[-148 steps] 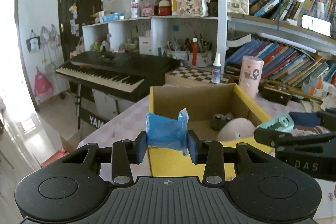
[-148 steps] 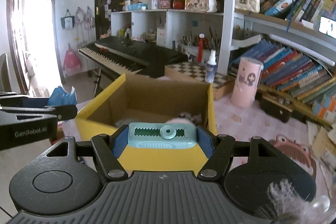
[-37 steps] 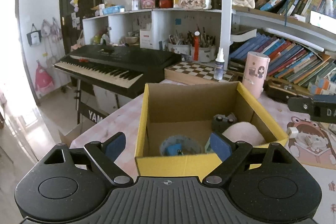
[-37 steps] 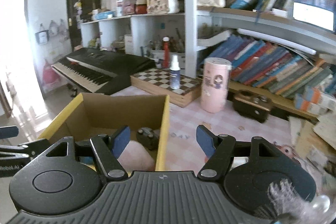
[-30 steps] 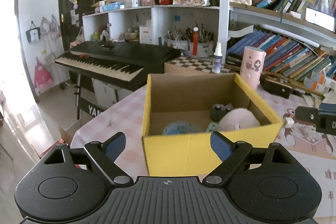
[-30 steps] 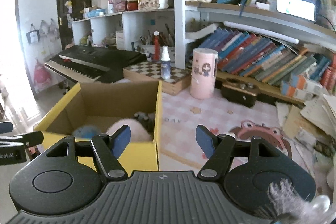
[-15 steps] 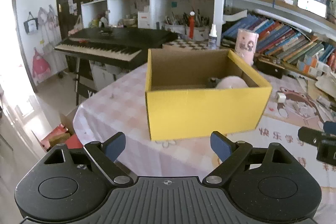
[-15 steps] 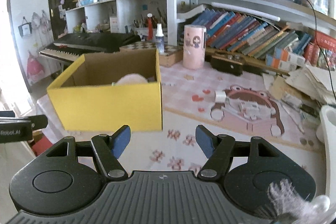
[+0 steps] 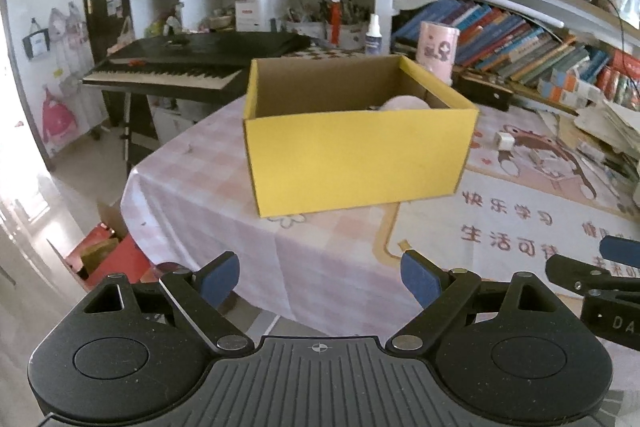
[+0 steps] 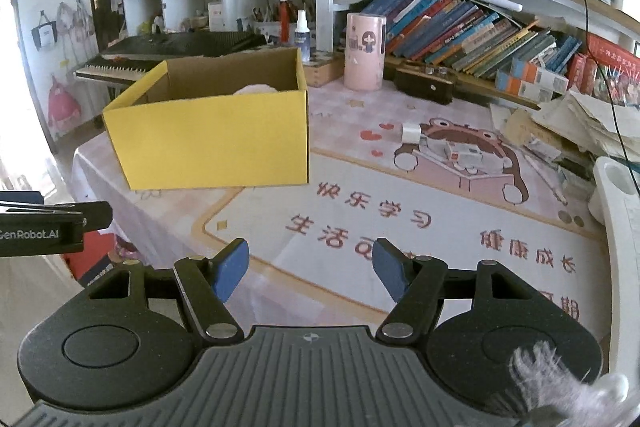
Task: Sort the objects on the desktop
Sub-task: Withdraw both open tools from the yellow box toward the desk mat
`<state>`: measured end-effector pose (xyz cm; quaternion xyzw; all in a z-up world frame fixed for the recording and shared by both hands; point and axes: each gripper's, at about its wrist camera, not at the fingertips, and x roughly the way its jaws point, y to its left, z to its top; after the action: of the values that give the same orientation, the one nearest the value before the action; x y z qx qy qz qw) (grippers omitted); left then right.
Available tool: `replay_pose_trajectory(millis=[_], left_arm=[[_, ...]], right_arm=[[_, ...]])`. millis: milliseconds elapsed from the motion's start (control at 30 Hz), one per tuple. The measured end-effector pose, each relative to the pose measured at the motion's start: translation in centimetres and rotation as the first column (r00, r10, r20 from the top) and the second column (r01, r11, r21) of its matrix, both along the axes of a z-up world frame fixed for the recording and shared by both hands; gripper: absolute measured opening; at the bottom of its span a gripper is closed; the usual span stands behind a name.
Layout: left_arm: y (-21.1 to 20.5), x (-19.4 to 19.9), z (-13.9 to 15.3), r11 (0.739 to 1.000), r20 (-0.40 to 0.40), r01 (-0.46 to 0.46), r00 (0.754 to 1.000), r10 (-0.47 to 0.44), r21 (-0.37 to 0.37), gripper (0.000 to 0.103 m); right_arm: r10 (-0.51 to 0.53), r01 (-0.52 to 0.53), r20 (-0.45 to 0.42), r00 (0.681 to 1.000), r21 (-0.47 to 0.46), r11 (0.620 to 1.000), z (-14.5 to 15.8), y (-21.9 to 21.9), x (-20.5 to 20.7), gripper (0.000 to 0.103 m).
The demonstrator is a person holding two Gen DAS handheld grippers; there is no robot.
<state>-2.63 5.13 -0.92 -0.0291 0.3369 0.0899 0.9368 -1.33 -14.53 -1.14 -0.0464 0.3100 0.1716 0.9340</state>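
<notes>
Both grippers farther back from yellow box, fingers empty.

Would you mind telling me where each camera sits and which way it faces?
Left wrist: rides on the left claw, facing across the table edge at the yellow box; its open blue pads and the right claw's tip show.
Right wrist: rides on the right claw, facing the play mat; its open pads and the left claw's side show.
Shared: yellow box, pink canister, bookshelves.
</notes>
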Motion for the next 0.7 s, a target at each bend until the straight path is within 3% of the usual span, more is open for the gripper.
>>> replay_pose_trajectory(millis=[333,700], left_arm=[[-3.0,0.9,-0.8,0.993,-0.039,0.116,0.993,-0.116,0.005,0.09],[-8.0,3.9,-1.2,0.968,-0.065,0.252,0.966,-0.251,0.004,0.09]], right_arm=[[-0.029,0.028,-0.029,0.999,-0.027,0.999,-0.7,-1.3,-0.4,0.067],[-0.129,0.127,-0.054,0.99,-0.04,0.991,-1.1,-5.3,1.1,0.068]])
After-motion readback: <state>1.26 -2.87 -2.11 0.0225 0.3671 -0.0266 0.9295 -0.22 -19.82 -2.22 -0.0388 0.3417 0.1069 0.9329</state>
